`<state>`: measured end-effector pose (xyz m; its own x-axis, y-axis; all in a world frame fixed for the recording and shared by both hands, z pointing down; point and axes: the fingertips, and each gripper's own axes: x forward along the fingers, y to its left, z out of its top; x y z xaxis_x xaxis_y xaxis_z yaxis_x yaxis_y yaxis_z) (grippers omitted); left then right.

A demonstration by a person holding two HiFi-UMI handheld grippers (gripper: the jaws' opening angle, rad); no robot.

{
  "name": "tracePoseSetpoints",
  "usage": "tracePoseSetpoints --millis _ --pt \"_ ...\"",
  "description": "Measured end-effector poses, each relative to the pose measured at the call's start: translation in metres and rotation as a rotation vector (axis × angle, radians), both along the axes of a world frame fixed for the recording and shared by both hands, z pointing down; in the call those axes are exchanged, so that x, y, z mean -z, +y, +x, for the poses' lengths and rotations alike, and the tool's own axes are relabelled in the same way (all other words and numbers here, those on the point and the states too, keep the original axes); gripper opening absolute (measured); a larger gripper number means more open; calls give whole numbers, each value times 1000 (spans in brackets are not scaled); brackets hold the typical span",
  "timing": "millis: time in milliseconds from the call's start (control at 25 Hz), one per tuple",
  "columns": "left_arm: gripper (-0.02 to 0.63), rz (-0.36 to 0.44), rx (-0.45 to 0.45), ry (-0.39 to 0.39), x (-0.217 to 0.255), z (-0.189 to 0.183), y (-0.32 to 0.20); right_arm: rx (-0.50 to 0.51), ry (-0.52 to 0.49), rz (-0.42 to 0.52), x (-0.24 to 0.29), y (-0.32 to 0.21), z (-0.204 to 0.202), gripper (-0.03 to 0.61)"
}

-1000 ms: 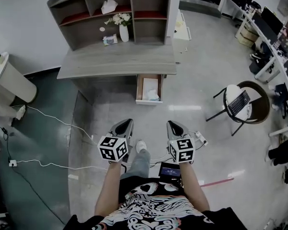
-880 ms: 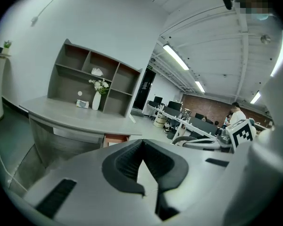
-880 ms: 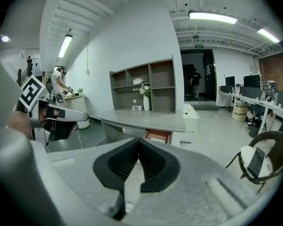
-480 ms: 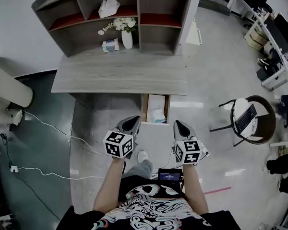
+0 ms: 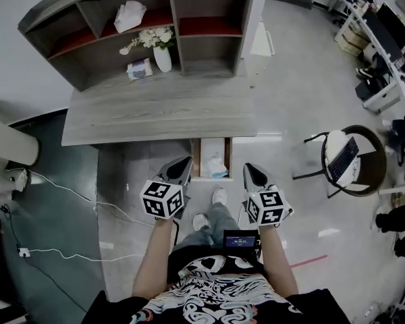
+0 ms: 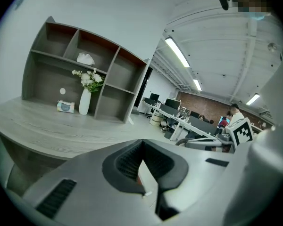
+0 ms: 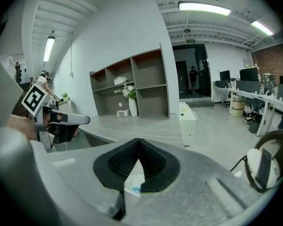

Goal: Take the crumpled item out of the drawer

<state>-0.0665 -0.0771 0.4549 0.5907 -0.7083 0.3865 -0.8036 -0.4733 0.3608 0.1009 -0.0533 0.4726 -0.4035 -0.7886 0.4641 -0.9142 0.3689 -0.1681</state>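
A grey desk (image 5: pixel 155 117) has a small drawer (image 5: pixel 197 159) pulled out beneath its front edge. Inside the drawer lies a pale crumpled item (image 5: pixel 217 169) with a bluish tint. My left gripper (image 5: pixel 184 160) hangs just left of the drawer's front, tips together, holding nothing. My right gripper (image 5: pixel 250 168) sits to the drawer's right, also shut and empty. In the left gripper view the left gripper (image 6: pixel 142 142) points over the desk top. In the right gripper view the right gripper (image 7: pixel 138 142) meets at its tips, and the crumpled item (image 7: pixel 135 180) shows through the gap below.
A shelf unit (image 5: pixel 142 32) on the desk holds a vase of flowers (image 5: pixel 162 56), a tissue pack (image 5: pixel 140 69) and a white wad (image 5: pixel 129 13). A round chair (image 5: pixel 347 154) stands to the right. Cables (image 5: pixel 67 187) trail over the floor on the left.
The person has stepped toward the desk. Both grippers have come forward and now flank the open drawer, which was well ahead of them before. Both jaws stay shut.
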Motion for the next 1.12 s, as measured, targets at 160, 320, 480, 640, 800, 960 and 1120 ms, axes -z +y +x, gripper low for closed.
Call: tracePoseSetpoints --millis 160,320,480,640,800,960,1120 --pt "2 -26 2 -3 -13 4 -12 53 18 -15 -13 -11 -5 5" --pt "2 -56 3 -25 -26 5 -15 98 68 -41 -29 -18 -5 5" --pt "3 -63 -6 -34 -35 9 -20 147 124 -55 -40 -25 -6 5" --pt "3 -80 -12 -24 -47 10 -24 168 123 -85 -53 -30 -10 5" --pt "3 -102 -25 -31 -63 12 -24 187 131 -129 -69 -32 -14 5" --pt "2 -131 -41 -27 -82 14 -23 220 189 -163 -87 -33 -18 5" --pt "3 -165 -46 -57 -103 14 -23 232 227 -200 -105 -34 -18 5"
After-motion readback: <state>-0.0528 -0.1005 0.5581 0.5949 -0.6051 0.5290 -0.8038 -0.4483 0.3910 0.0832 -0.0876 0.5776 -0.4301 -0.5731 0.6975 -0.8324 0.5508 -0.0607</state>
